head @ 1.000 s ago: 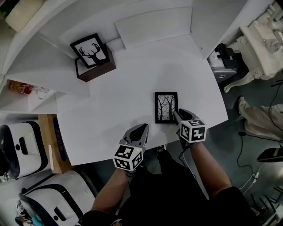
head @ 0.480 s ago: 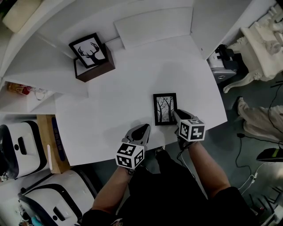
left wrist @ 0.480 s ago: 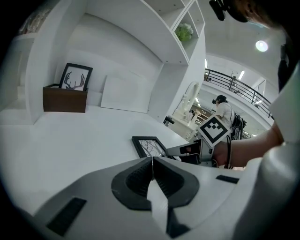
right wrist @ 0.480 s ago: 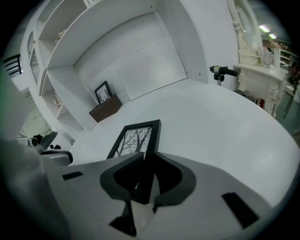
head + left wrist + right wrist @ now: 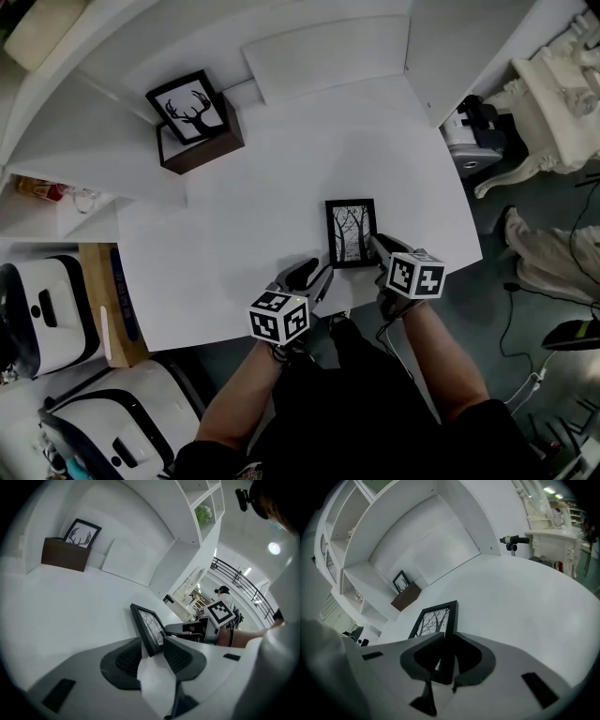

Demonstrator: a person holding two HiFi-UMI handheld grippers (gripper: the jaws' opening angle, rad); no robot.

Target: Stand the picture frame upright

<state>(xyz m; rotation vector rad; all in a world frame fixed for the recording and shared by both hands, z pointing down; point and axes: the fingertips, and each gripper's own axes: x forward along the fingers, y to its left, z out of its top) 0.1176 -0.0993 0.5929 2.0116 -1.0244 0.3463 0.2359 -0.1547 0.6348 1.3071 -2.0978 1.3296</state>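
Right tongs (image 5: 446, 639) just closing on picture frame (image 5: 351, 232) edge, open tabletop (image 5: 281, 178) beyond.

Small black-rimmed rectangular picture frame (image 5: 352, 232) w/ a b&w bare-trees print. It's on the flat white table (image 5: 253, 187), approx 4 o'clock from the table's middle, close to the near edge. Portrait orientation, long sides running 12–6 in head view, print facing up. Not upright: lies flat or nearly so. Can't tell whether its 6 o'clock end is lifted off the top.
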